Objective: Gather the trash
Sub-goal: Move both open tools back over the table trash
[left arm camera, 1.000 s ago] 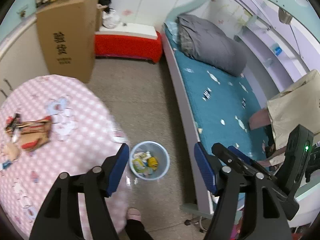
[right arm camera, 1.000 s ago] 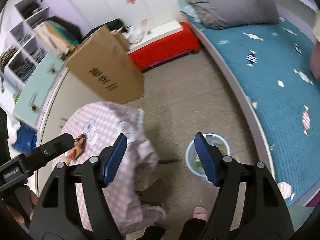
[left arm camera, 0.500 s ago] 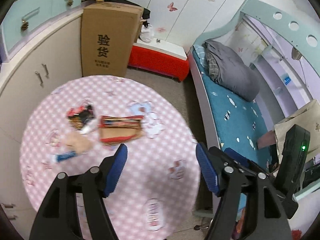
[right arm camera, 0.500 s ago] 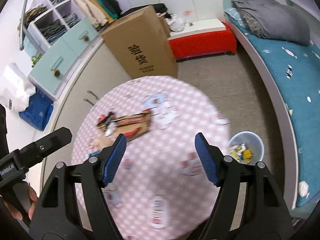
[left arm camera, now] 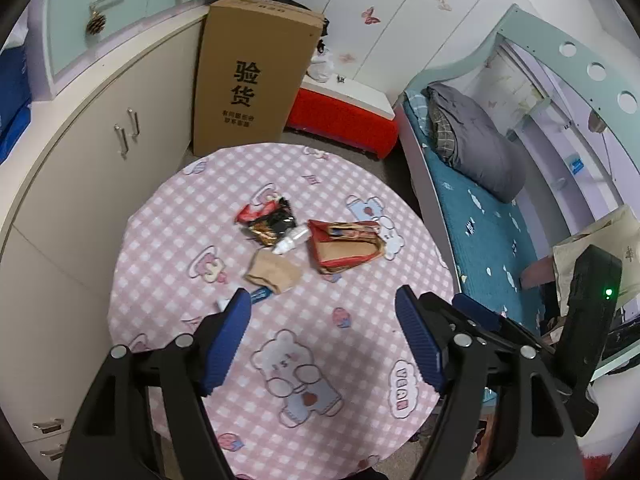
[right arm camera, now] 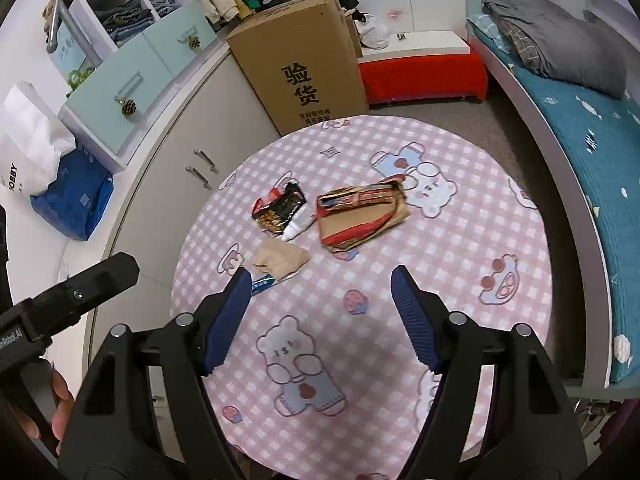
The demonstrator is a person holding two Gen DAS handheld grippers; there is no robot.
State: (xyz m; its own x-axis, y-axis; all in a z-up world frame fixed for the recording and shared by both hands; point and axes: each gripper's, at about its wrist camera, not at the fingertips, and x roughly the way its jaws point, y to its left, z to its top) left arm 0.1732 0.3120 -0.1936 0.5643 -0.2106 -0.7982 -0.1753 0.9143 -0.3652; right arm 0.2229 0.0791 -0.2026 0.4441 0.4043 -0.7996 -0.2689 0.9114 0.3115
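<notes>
Hovering wide open and empty, jaws having just spread, the left gripper (left arm camera: 322,334) and right gripper (right arm camera: 320,316) face the checked table (left arm camera: 340,360), where wrappers (left arm camera: 270,220) and a flattened carton (left arm camera: 346,246) await picking.

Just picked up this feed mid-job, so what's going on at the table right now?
A person holds a two-finger gripper in each hand over a round table with a pink checked cloth. The left gripper has just been opening; the right gripper is open too, and both are empty. The trash lies untouched mid-table: a black snack wrapper, a small white bottle, a red carton and a tan paper piece.
</notes>
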